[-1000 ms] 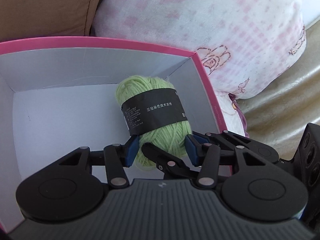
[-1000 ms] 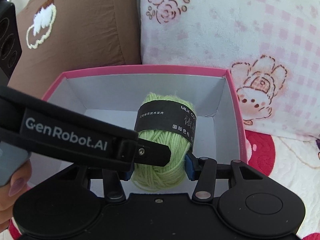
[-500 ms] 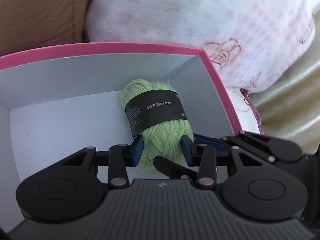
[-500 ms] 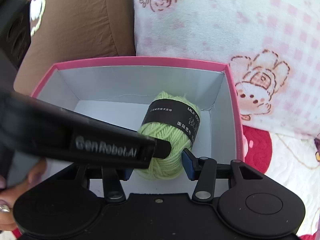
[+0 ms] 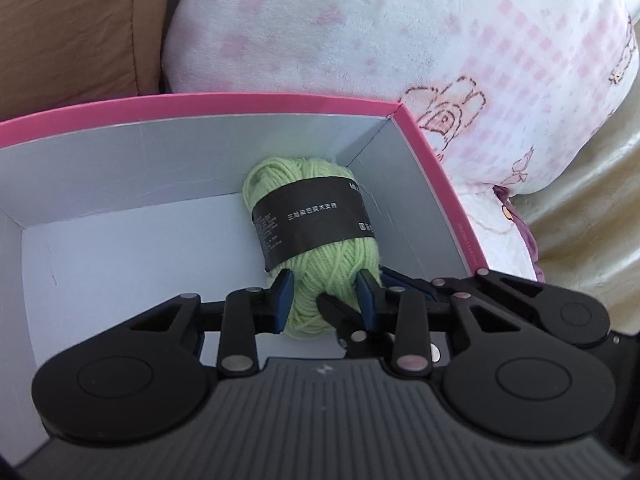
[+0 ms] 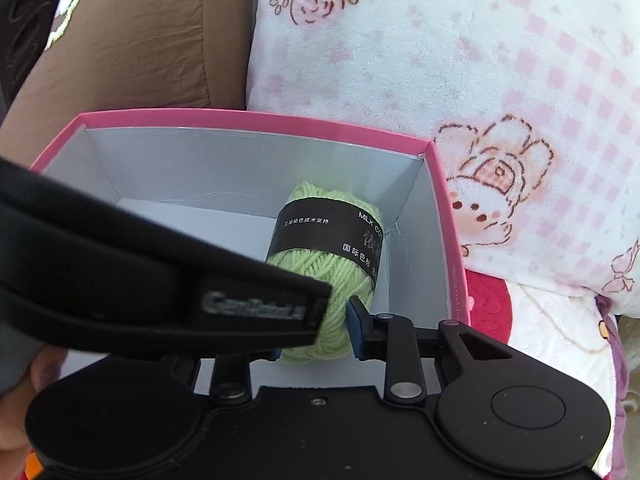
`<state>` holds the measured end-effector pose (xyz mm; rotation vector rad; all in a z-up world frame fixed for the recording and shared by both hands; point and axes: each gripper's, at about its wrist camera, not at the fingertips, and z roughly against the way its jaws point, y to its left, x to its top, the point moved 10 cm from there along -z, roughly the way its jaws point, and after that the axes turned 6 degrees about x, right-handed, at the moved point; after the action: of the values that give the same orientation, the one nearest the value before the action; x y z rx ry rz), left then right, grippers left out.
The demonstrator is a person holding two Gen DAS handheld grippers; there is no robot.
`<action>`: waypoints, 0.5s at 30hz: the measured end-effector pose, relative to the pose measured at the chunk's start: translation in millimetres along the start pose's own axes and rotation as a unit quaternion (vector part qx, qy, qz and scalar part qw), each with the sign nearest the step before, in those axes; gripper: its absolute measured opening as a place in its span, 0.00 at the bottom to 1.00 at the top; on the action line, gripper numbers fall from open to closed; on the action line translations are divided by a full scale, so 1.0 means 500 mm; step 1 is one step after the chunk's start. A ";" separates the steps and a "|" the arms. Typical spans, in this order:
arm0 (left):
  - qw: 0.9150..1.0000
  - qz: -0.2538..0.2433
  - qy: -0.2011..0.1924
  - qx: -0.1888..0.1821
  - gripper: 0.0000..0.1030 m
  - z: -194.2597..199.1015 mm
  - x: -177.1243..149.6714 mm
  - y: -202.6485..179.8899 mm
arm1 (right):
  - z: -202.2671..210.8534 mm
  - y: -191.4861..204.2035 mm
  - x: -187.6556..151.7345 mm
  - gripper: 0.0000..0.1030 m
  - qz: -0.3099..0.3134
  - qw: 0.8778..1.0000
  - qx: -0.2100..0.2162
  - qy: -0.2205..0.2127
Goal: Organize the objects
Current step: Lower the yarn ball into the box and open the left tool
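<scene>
Both claws (image 5: 324,296) (image 6: 316,334) have just closed, pinching the yarn ball's (image 5: 316,236) near end

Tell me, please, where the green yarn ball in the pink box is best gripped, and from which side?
Grip the green yarn ball at its bare near end, below the black paper band, coming from above over the pink box's open near side. The yarn there is soft and narrow; both the left gripper and right gripper already squeeze it.

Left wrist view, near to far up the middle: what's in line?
Left hand-held gripper shut on the green yarn ball → pink box's far wall → pink-and-white plush blanket.
</scene>
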<state>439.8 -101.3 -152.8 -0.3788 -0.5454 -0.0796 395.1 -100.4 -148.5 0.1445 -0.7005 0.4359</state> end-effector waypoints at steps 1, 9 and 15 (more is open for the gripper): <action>1.000 0.002 0.001 -0.001 0.31 -0.003 0.002 -0.001 | 0.003 -0.002 -0.001 0.33 -0.003 1.000 0.004 -0.003; 1.000 0.003 0.005 -0.014 0.24 0.000 -0.004 -0.015 | 0.052 -0.023 -0.005 0.29 -0.021 0.999 0.036 -0.024; 1.000 -0.003 0.018 -0.018 0.24 -0.001 -0.017 -0.036 | 0.074 -0.047 -0.014 0.29 -0.049 0.997 0.052 -0.025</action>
<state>429.8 -118.5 -151.4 -0.4098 -0.5101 -0.1024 378.8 -134.1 -124.6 0.2871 -0.7169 0.3756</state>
